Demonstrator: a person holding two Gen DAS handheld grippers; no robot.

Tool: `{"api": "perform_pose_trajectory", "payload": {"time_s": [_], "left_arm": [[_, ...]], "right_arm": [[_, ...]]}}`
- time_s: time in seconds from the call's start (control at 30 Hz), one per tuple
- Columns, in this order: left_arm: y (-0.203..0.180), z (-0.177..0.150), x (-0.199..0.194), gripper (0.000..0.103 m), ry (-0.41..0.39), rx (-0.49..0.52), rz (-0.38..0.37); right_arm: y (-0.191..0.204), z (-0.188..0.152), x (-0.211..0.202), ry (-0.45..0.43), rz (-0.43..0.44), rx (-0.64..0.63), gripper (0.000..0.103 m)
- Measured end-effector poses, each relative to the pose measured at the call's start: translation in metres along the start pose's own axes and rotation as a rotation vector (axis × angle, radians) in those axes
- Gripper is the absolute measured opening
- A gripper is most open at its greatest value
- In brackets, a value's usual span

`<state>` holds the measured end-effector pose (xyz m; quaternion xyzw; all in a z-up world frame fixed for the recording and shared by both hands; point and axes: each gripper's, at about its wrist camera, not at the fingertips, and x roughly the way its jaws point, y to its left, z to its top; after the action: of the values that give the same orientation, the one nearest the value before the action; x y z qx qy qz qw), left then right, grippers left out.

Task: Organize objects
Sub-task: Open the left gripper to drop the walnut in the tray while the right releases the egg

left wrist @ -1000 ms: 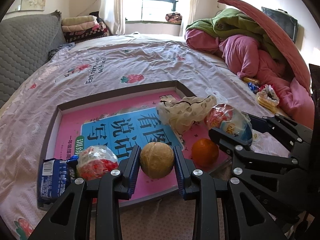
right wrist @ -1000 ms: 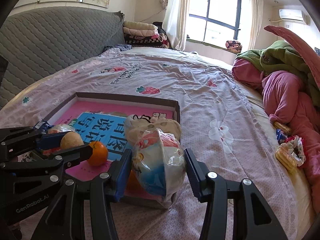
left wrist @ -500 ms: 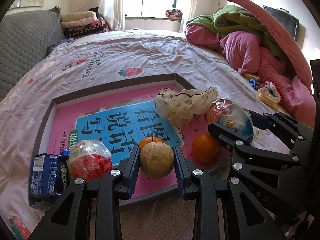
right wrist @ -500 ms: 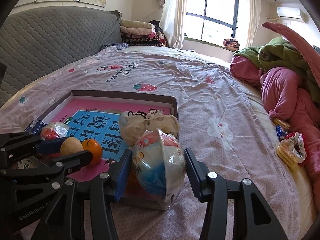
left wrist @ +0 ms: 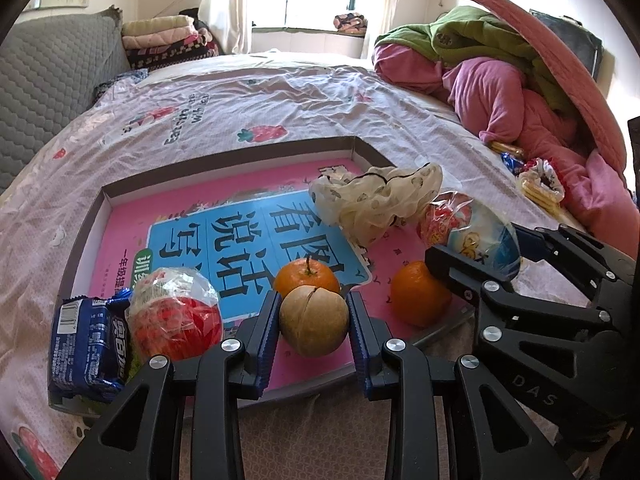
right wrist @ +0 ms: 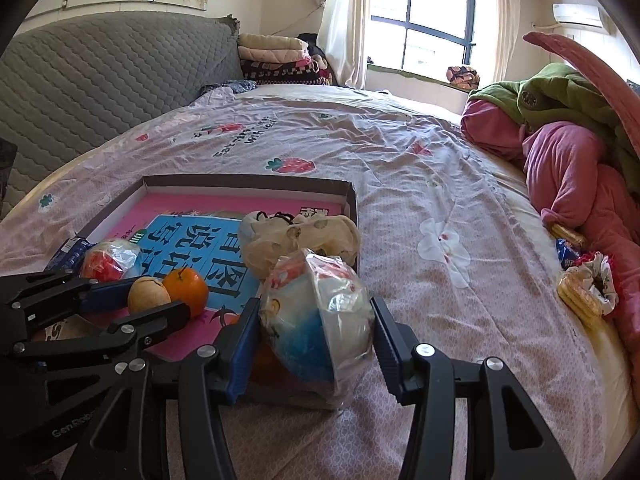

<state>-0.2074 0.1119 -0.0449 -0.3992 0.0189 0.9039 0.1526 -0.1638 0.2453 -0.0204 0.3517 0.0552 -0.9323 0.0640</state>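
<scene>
Two tools are each clamped on something. At bottom centre of the left wrist view, the left tool pinches a tan, cracked round fruit between its blue pads, low over the near edge of the shallow box. Just behind the fruit sits an orange, with a second orange to the right. At lower centre of the right wrist view, the right tool grips a plastic-wrapped bowl at the box's near right corner. A pale scrunchie lies beyond it on the pink book.
</scene>
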Motion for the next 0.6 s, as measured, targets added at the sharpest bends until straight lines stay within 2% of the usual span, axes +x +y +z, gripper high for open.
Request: {"api": "perform_pose_trajectory", "payload": {"time_s": [0.17,0.4,0.6], "left_arm": [[0.0010,-0.0018,0.0022,0.035,0.017,-0.008,-0.008],[0.0044,-0.0027,0.0023,0.046,0.028,-0.027,-0.015],[0.0059,-0.0035,-0.0033,0.047,0.023,-0.034,-0.020]], "right_arm": [[-0.0015,0.0001,-0.0010,0.009,0.000,0.007,0.052],[-0.0036,0.0008,-0.0024,0.022,0.010,0.017,0.053],[-0.0022,0.0019,-0.0008,0.032,0.017,0.012,0.056]]}}
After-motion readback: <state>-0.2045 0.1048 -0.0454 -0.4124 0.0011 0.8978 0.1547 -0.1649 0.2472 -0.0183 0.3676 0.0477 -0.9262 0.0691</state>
